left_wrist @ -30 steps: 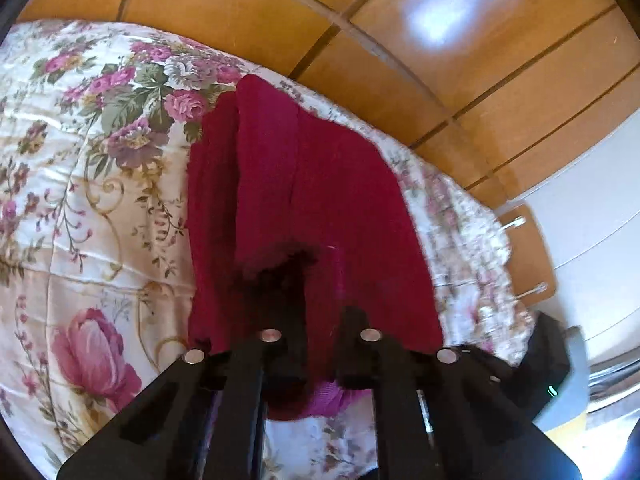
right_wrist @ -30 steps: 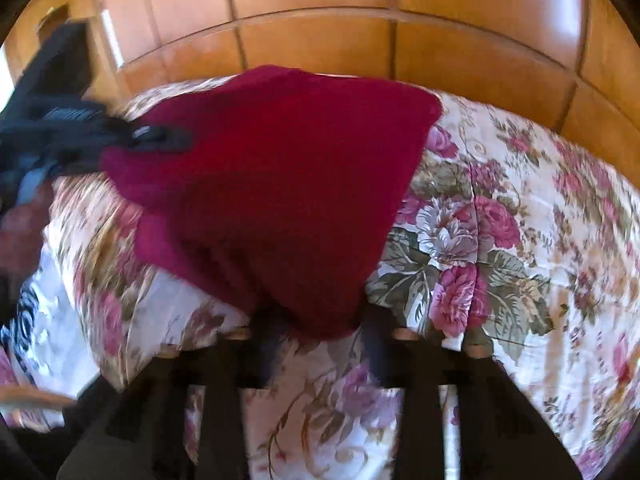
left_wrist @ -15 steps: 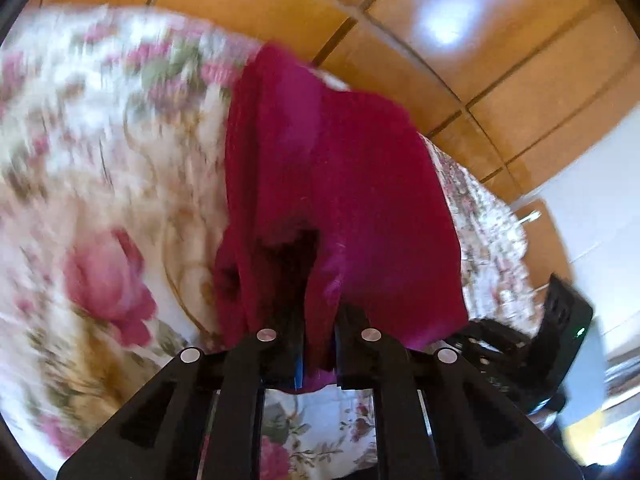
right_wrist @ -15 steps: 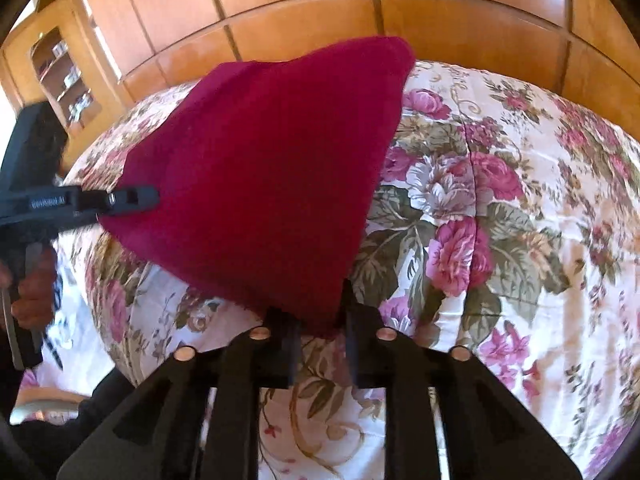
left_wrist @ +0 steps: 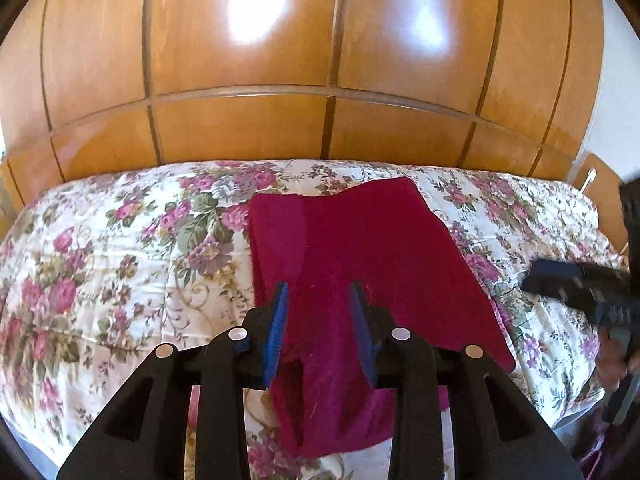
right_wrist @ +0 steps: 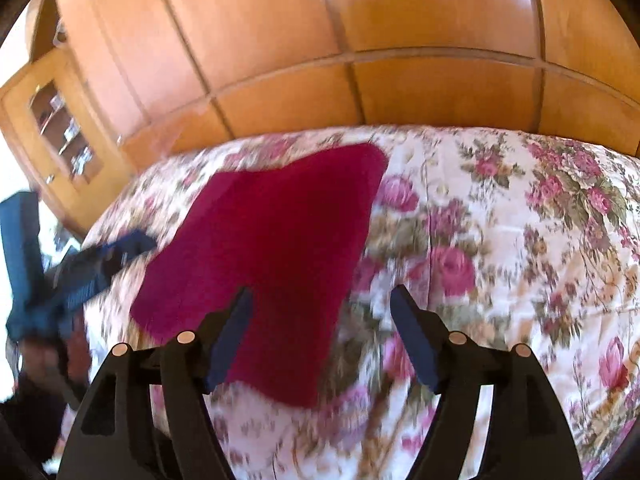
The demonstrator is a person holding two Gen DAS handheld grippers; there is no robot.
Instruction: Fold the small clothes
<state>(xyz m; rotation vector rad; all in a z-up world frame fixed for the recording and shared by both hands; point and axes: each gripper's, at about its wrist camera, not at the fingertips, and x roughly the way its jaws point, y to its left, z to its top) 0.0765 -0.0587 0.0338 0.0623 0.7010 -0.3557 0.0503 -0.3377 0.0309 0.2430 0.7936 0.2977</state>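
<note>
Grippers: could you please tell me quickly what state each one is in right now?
Left gripper: jaws opening, red garment between them but not pinched.
Right gripper: jaws opening wide, nothing gripped; the garment lies on the bed.

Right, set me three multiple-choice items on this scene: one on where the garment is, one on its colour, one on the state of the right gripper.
1. Where does the garment lie?
A. on the floral bedspread
B. on a wooden floor
C. inside an open drawer

2. What colour is the garment?
A. navy blue
B. dark red
C. white

3. How do the jaws of the right gripper stand?
A. clamped on the cloth
B. shut on nothing
C. apart, with the pads off the cloth

Key: 1 A, flower-print bedspread surrounds the cloth in both views; 2 B, it shows deep crimson throughout; 3 C, the jaws are opening, and bedspread is visible between the pads beside the garment's corner.
</note>
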